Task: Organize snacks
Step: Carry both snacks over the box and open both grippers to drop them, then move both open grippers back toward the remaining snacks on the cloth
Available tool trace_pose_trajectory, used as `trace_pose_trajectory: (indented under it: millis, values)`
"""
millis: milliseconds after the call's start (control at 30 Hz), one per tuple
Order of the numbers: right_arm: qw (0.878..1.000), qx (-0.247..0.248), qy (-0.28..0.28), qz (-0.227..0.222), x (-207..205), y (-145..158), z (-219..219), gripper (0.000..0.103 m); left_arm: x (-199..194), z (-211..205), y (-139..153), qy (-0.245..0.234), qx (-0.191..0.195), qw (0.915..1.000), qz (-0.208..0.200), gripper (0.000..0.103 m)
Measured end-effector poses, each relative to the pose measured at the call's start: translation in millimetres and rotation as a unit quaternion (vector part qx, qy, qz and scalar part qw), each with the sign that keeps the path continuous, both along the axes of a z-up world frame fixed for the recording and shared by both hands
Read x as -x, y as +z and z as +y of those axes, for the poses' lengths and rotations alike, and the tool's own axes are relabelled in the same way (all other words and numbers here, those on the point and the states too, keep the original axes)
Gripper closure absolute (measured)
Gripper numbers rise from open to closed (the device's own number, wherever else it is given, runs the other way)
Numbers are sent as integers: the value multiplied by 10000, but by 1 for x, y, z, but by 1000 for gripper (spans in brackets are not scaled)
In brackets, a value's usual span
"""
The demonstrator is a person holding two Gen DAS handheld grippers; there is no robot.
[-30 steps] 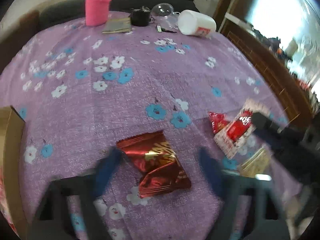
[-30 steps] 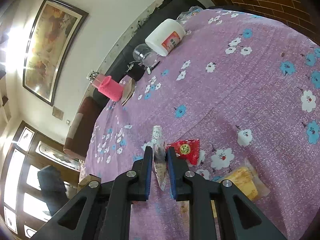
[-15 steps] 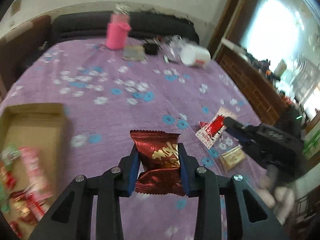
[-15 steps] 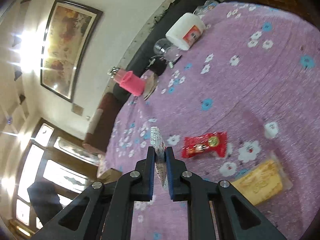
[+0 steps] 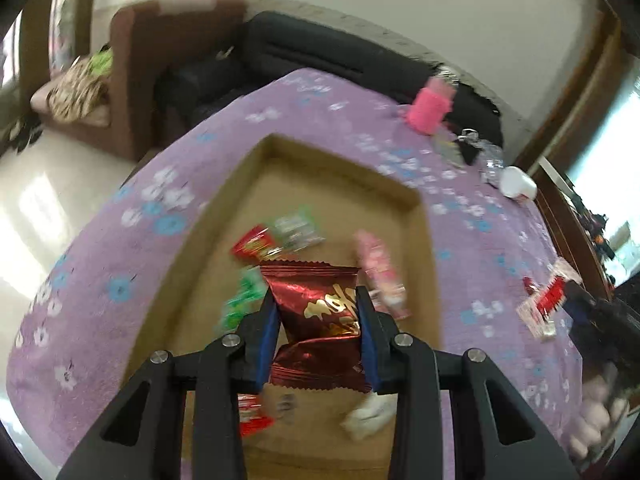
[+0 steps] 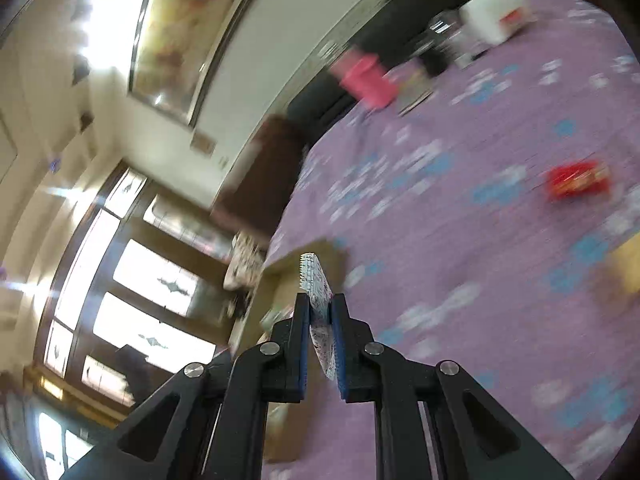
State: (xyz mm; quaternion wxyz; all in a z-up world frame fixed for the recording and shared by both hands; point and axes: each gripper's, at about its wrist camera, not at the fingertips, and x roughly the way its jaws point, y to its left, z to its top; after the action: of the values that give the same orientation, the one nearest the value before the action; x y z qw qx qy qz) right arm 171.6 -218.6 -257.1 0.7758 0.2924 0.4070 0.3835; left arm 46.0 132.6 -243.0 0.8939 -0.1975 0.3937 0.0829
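Note:
My left gripper [image 5: 318, 312] is shut on a shiny dark-red snack packet [image 5: 316, 312] and hangs over an open cardboard box [image 5: 424, 248]. Several snack packets lie in the box, among them a pink one [image 5: 380, 272], a green one [image 5: 244, 300] and a red one [image 5: 254, 244]. My right gripper [image 6: 320, 312] is shut on a thin white printed packet [image 6: 316, 292], held edge-on above the purple flowered cloth [image 6: 480, 280]. That same packet [image 5: 544, 308] and the right gripper's black fingers [image 5: 580, 304] show at the right of the left wrist view. A corner of the box [image 6: 320, 252] lies just beyond the white packet.
A small red packet [image 6: 578, 182] and a yellow packet [image 6: 628, 264] lie on the cloth. At the table's far edge stand a pink cup [image 5: 430, 110], a white jar [image 5: 516, 184] on its side and small dark items. A brown armchair [image 5: 132, 80] and a dark sofa [image 5: 340, 60] sit beyond the table.
My left gripper closed on the dark-red packet, lifted it and carried it left over the box. My right gripper, holding the white packet, rose and swung left toward the box.

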Motion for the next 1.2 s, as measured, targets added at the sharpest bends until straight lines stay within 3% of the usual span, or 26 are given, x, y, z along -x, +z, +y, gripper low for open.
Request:
trace_pose_trajectory:
  millis: [167,333,400,500,567,633,733,867,1200]
  values:
    - [9969,196,688,318,14,-17,81,91,8,21,-18,314,32,9993,194,67]
    - [9892,567,1254,513,27,-40,151,88,29,26,1,250,182,9991,-298,45]
    - [9869,982,1202,442,31,-45,169,88,36,24,12,274,206,9982,-495,38]
    - [9858,1134,1197,318,35,-43,174,86,49,19,26,268,233,9962,-801,29]
    - [9877,1141,1045,228,35,-38,166,74,56,13,32,291,109,9953,-913,27]
    - [9893,1179,860,88,36,-30,153,70,62,7,39,239,106,9944,-1027,26]
    - [9912,1178,604,-68,39,-22,127,70,67,-3,46,18,301,9928,-1162,23]
    - [9917,1246,218,-230,47,-14,80,70,60,-32,51,-391,222,9927,-1123,22]
    - [9838,1285,-1240,154,58,-27,-69,71,31,-124,48,-1807,213,9790,-921,22]
